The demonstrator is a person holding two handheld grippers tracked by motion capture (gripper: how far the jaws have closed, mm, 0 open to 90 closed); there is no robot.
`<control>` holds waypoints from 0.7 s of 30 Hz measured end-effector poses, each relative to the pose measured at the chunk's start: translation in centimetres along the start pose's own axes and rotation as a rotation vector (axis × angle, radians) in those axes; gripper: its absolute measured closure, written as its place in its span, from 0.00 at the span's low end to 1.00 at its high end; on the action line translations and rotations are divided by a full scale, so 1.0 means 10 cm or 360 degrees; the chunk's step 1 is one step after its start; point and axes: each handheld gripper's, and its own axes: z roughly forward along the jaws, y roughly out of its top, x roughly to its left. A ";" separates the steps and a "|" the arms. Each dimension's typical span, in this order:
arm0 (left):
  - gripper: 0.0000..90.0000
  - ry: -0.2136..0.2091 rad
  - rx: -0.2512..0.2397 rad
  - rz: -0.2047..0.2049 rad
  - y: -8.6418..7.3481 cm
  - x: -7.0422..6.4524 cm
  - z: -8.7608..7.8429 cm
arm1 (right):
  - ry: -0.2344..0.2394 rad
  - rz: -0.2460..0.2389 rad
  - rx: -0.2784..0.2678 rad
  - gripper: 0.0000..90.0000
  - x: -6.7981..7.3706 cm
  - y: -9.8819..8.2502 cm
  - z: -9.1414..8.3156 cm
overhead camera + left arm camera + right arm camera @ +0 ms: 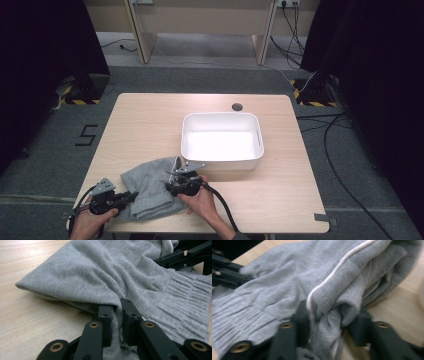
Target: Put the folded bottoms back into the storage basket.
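A grey knitted garment (150, 187) lies crumpled on the wooden table (150, 115) near its front edge. At the cloth's left edge, my left gripper (133, 195) is shut on a fold of it; in the left gripper view the jaws (116, 306) pinch the fabric (100, 272) tightly. My right gripper (174, 176) sits at the garment's right side. In the right gripper view a thick bunch of cloth (274, 290) with a white seam fills the gap between its jaws (330, 315), pressed on both sides.
A white rectangular bin (221, 116) stands on the table just beyond the garment, to the right. A round cable hole (237, 106) lies behind it. Cables trail from both grippers toward the front edge.
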 end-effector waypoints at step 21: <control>0.89 -0.0049 -0.0301 0.0128 0.43 -0.18 -0.48 | 0.0060 -0.0234 -0.0300 0.82 0.26 0.40 -0.55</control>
